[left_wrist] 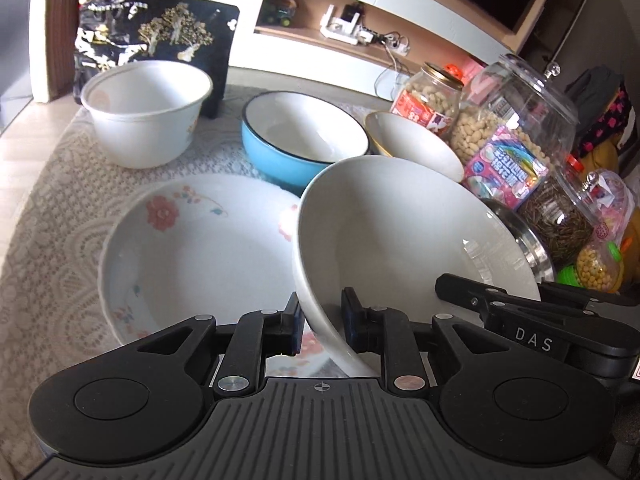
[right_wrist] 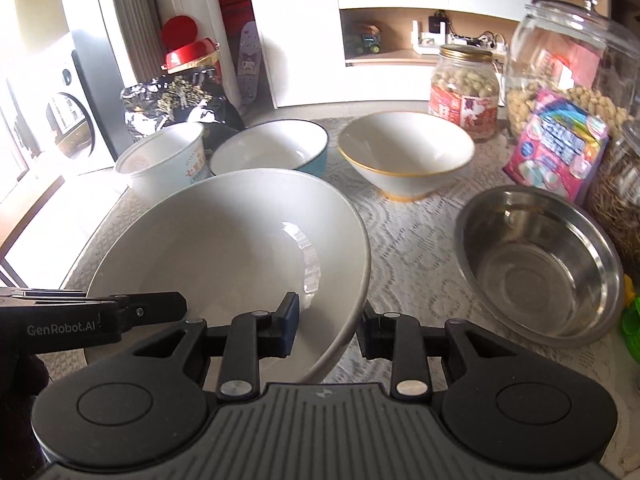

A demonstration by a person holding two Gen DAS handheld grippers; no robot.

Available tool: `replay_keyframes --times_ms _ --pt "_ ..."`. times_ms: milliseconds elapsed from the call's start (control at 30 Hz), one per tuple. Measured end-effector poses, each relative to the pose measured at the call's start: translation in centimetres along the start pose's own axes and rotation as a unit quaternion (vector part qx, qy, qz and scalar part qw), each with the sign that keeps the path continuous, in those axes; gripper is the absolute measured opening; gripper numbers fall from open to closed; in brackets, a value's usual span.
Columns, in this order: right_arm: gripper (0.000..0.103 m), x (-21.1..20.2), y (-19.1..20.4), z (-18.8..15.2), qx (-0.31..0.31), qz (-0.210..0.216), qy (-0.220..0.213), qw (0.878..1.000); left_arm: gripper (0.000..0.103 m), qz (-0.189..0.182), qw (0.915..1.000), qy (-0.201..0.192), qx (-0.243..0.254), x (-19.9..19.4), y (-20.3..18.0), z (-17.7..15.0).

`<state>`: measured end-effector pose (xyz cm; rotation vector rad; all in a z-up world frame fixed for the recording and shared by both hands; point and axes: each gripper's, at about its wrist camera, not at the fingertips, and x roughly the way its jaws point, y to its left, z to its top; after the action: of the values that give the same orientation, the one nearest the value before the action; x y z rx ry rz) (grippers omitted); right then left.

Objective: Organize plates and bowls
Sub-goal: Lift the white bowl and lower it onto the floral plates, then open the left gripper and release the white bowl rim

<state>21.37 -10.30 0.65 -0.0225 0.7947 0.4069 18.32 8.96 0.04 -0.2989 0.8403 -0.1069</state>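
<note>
Nearest, both tools clamp one large plain white ceramic bowl by its rim, holding it tilted above the lace-covered table. The left gripper has one pad inside the wall and one outside at the bowl's six o'clock edge; the right gripper pinches the rim likewise at five o'clock of the bowl in its own view. Under the bowl's left side, at nine o'clock in the left wrist view, lies a wide shallow white dish with pink flowers. At three o'clock in the right wrist view sits a stainless steel bowl. Farther, toward twelve, stand a blue-sided bowl with white inside, a white gold-rimmed bowl and, at eleven, a tall white tub-shaped bowl. Glass jars of nuts line the far right.
</note>
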Motion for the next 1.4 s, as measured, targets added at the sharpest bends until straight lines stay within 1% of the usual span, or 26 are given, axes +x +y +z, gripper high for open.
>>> replay_keyframes --times_ms 100,200,267,400,567,733,867,1067,1200,1333,1400 --pt "0.029 1.6 2.6 0.9 -0.017 0.025 0.001 1.000 0.024 0.026 0.9996 -0.011 -0.001 -0.9 2.4 0.6" --pt "0.029 3.7 4.8 1.2 -0.033 0.045 0.017 0.998 0.025 0.055 0.9984 -0.008 -0.012 -0.8 4.9 0.6" --pt "0.029 5.2 5.9 1.2 -0.043 0.053 0.029 0.997 0.025 0.073 0.9969 -0.003 -0.028 -0.4 6.4 0.5" --pt "0.029 7.3 7.0 1.2 -0.047 0.060 0.046 0.996 0.025 0.084 0.9953 0.005 -0.048 0.5 8.1 0.6" --pt "0.029 8.4 6.5 1.0 -0.043 0.056 0.063 0.996 0.025 0.068 0.9956 0.025 -0.060 1.7 8.7 0.4" --pt "0.031 9.0 6.0 1.1 -0.036 0.068 0.063 0.995 0.025 0.061 0.9947 0.028 -0.078 2.0 9.3 0.4" --pt "0.032 9.4 5.9 1.1 -0.031 0.080 0.063 0.994 0.025 0.061 0.9945 0.020 -0.083 2.0 9.4 0.5" --pt "0.032 9.7 6.0 1.2 -0.024 0.083 0.065 0.994 0.024 0.051 0.9948 0.004 -0.088 2.1 10.0 0.6" --pt "0.032 9.7 5.9 1.3 -0.013 0.086 0.077 0.993 0.025 0.038 0.9928 0.011 -0.113 2.0 10.6 0.9" --pt "0.032 9.1 5.8 1.1 -0.009 0.092 0.085 0.992 0.025 0.008 0.9889 0.024 -0.147 1.5 11.9 0.7" --pt "0.032 8.9 5.9 1.0 -0.013 0.089 0.083 0.992 0.025 0.003 0.9889 0.023 -0.147 1.4 11.9 0.6"
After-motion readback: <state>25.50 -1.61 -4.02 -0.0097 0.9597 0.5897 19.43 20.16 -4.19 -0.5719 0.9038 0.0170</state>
